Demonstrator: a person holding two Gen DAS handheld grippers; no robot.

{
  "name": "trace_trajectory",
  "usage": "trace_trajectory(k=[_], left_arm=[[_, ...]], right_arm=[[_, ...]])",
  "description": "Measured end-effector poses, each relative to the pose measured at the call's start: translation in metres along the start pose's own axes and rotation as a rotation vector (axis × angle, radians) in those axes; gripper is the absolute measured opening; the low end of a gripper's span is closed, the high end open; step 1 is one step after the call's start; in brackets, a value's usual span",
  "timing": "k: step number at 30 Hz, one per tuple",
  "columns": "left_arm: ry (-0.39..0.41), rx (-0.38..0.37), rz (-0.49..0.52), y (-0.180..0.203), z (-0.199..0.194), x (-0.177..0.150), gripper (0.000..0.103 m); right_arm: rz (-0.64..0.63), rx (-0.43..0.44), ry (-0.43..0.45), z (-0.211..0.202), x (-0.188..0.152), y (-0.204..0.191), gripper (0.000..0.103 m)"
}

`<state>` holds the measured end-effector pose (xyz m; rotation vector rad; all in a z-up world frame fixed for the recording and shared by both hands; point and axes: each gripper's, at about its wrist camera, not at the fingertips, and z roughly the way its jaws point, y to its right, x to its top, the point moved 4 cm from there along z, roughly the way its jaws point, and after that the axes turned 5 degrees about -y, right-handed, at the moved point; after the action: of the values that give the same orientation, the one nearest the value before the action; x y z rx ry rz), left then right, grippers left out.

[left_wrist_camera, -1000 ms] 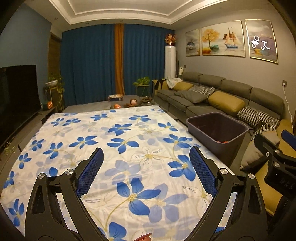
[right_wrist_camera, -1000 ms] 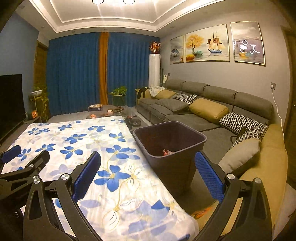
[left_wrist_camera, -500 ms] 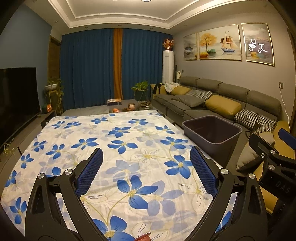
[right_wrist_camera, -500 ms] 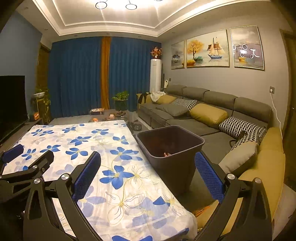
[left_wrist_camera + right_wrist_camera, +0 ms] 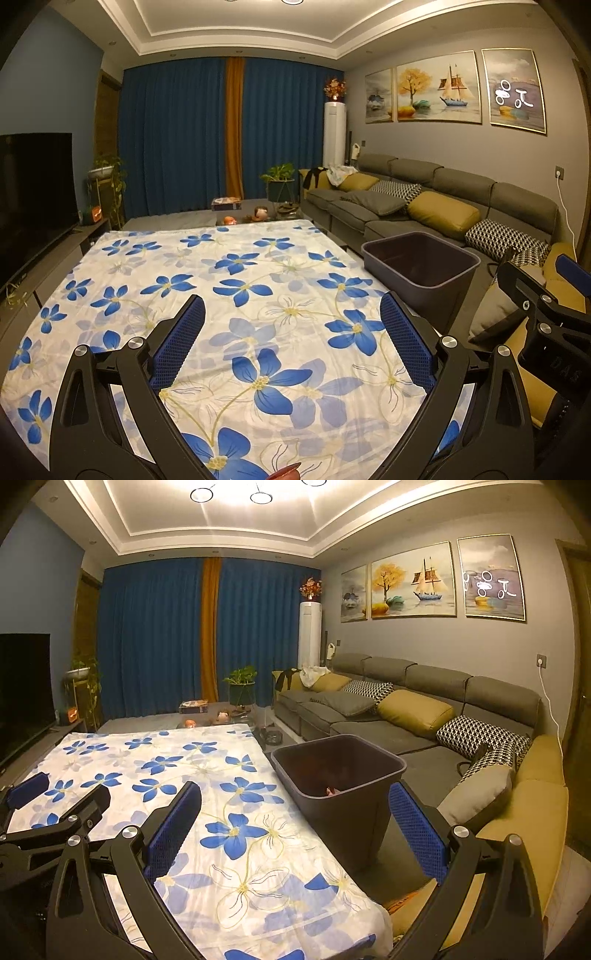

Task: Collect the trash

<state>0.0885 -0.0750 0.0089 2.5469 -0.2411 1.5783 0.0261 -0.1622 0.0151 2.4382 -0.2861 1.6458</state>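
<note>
A dark grey trash bin (image 5: 419, 267) (image 5: 340, 771) stands on the floor at the right edge of a table covered with a white cloth with blue flowers (image 5: 236, 295) (image 5: 207, 794). A bit of reddish trash (image 5: 330, 791) shows inside the bin in the right wrist view. My left gripper (image 5: 291, 339) hangs open above the cloth with nothing between its fingers. Open and holding nothing, my right gripper (image 5: 295, 823) spans the table's right edge and the bin. A small reddish thing (image 5: 284, 472) peeks in at the bottom edge of the left wrist view; what it is I cannot tell.
A long grey sofa (image 5: 424, 701) with yellow and patterned cushions runs along the right wall behind the bin. A dark TV (image 5: 33, 199) stands at the left. Blue curtains (image 5: 177, 140), potted plants and small items on a low table (image 5: 240, 218) lie beyond the cloth's far end.
Both grippers have risen and tilted up a little, so the ceiling shows more and the bin sits lower in view. Both stay open.
</note>
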Motion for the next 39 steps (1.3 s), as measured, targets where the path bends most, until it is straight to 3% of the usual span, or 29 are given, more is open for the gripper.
trace_trajectory(k=[39], left_arm=[[0.017,0.006,0.006,0.0023,-0.0068,0.0055,0.094]], right_arm=[[0.006,0.004,0.004,-0.0027,0.0044,0.0021,0.098]])
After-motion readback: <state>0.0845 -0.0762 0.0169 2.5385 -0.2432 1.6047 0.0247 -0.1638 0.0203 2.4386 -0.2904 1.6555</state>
